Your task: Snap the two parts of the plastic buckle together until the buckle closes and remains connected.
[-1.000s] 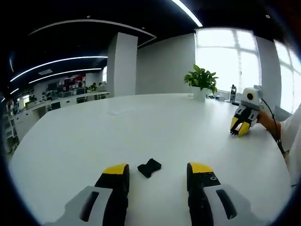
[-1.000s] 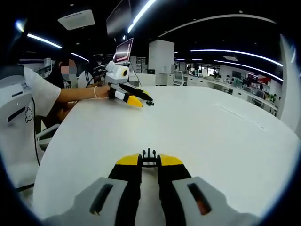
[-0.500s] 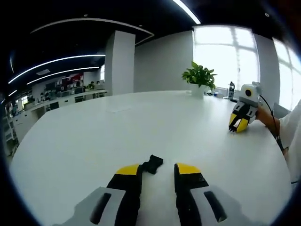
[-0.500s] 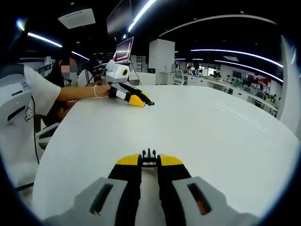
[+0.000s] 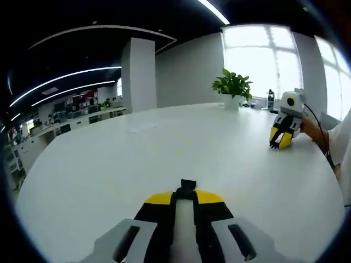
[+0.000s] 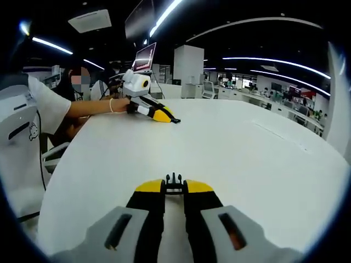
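Now the left gripper [image 5: 185, 196] has its yellow-tipped jaws drawn in tight on a small black buckle part [image 5: 187, 187], which pokes out just past the tips, low over the white bench [image 5: 109, 164]. Seen from the right gripper view, that same gripper [image 6: 164, 116] lies far across the bench at the end of a person's arm, its tips at the surface with a dark bit at their end

Likewise the right gripper [image 6: 174, 187] is pressed together on the other buckle part [image 6: 174, 184], a black pronged piece standing up between its yellow tips, close above the bench [image 6: 247, 164]. From the left gripper view this gripper [image 5: 279, 141] sits far off at the right side of the bench, tips pointing down to the surface; whether anything is between them there is too small to tell

The two buckle parts are well apart, each pinched in its own gripper. A potted plant [image 5: 232, 87] stands at the far edge of the bench by the bright window
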{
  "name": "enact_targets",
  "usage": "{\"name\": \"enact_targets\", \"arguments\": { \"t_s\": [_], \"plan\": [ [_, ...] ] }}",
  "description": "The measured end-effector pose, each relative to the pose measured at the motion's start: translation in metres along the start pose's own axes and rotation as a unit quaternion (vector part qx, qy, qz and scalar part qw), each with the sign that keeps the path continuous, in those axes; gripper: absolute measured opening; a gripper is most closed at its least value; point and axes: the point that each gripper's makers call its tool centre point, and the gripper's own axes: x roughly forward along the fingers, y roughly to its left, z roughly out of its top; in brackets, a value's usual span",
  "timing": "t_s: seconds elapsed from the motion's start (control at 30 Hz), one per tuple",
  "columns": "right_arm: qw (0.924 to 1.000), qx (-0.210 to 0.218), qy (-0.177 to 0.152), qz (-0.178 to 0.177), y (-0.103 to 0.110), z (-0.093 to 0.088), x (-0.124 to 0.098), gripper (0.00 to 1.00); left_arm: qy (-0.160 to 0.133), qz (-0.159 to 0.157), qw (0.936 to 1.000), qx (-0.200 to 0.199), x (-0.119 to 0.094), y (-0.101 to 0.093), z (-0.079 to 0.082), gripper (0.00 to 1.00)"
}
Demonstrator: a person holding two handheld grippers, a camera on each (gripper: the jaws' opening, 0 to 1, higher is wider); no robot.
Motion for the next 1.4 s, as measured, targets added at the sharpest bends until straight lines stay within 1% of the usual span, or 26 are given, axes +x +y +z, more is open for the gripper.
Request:
{"name": "enact_targets", "arguments": {
  "t_s": [0.1, 0.4, 0.57, 0.73, 0.83, 0.97, 1.2, 1.27, 1.4],
  "plan": [
    [1.0, 0.0, -0.001, -0.001, 0.0, 0.0, -0.001, 0.12, 0.001, 0.001, 1.0, 0.008, -0.001, -0.002, 0.0, 0.11],
    [1.0, 0.001, -0.003, 0.001, 0.001, 0.001, -0.001, 0.12, -0.003, -0.006, 1.0, 0.006, -0.002, -0.016, 0.004, 0.11],
    [1.0, -0.001, -0.004, 0.002, 0.002, 0.001, -0.002, 0.12, -0.004, -0.016, 0.9999, -0.004, -0.002, -0.029, 0.007, 0.11],
    [1.0, -0.006, 0.001, 0.006, 0.002, -0.001, -0.002, 0.12, 0.001, -0.023, 0.9997, -0.005, -0.001, -0.041, 0.007, 0.11],
    [0.9998, -0.01, 0.004, 0.015, 0.003, -0.002, -0.001, 0.12, 0.005, -0.025, 0.9996, -0.013, -0.001, -0.045, 0.005, 0.11],
    [0.9993, -0.017, -0.002, 0.034, 0.002, 0.0, 0.001, 0.12, 0.007, -0.026, 0.9995, -0.019, 0.0, -0.049, 0.004, 0.11],
    [0.9977, -0.023, -0.004, 0.063, 0.001, -0.002, 0.003, 0.12, 0.008, -0.028, 0.9991, -0.03, -0.002, -0.054, 0.004, 0.11],
    [0.9972, -0.029, -0.004, 0.069, 0.002, -0.003, 0.004, 0.12, 0.01, -0.033, 0.9989, -0.032, -0.003, -0.057, 0.003, 0.11],
    [0.9968, -0.022, -0.006, 0.077, -0.001, -0.004, 0.005, 0.12, 0.01, -0.036, 0.9987, -0.036, -0.004, -0.059, 0.002, 0.11]
  ]
}}
